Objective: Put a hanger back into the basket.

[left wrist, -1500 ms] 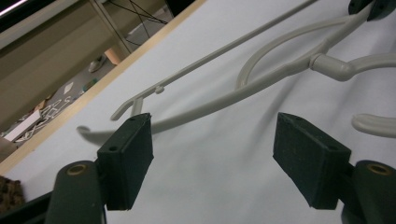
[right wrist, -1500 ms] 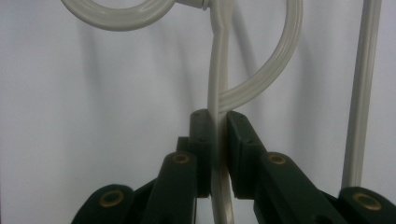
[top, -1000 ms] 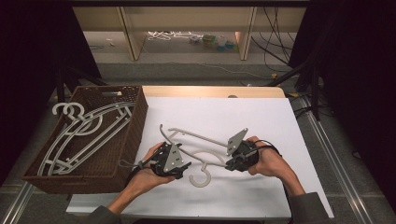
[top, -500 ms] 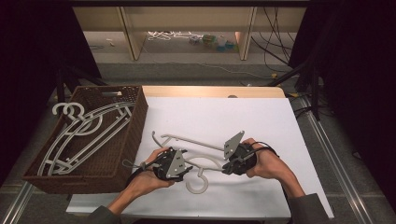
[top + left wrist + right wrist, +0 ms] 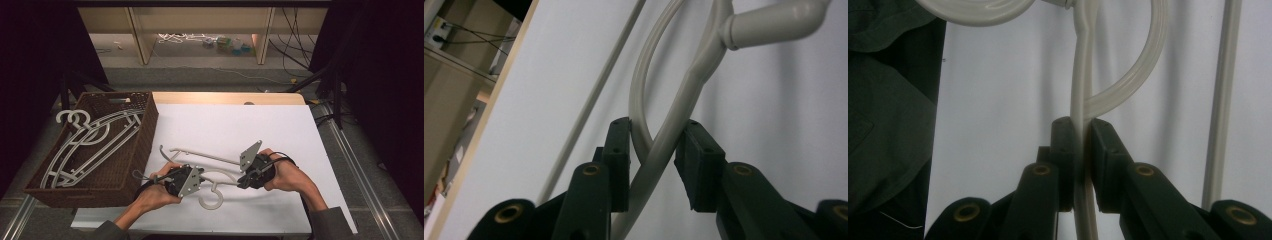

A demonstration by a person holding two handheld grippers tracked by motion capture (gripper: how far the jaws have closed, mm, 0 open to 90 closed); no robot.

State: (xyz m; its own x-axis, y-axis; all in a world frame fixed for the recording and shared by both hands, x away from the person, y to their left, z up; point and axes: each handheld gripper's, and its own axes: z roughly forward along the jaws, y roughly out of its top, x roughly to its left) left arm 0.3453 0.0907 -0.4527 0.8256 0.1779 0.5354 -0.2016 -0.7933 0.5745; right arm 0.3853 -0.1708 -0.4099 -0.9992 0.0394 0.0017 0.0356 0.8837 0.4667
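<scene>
A white plastic hanger (image 5: 205, 155) lies on the white table top, its hook toward the person. My left gripper (image 5: 201, 175) reaches in from the left at the hanger's neck. In the left gripper view its jaws have just been closing; the left gripper (image 5: 654, 150) now has its pads against the two strands of the hanger (image 5: 705, 65) where they cross. My right gripper (image 5: 242, 180) comes from the right. In the right gripper view that gripper (image 5: 1081, 135) is shut on a thin arm of the hanger (image 5: 1079, 75).
A brown wicker basket (image 5: 146, 137) at the table's left holds several white hangers (image 5: 95, 142), whose hooks stick out over its far left rim. The white table top (image 5: 240, 120) extends behind the grippers. A shelf with small items stands beyond the table.
The hanger and both grippers have shifted slightly toward the person. The left gripper has drawn in closer to the hanger's neck.
</scene>
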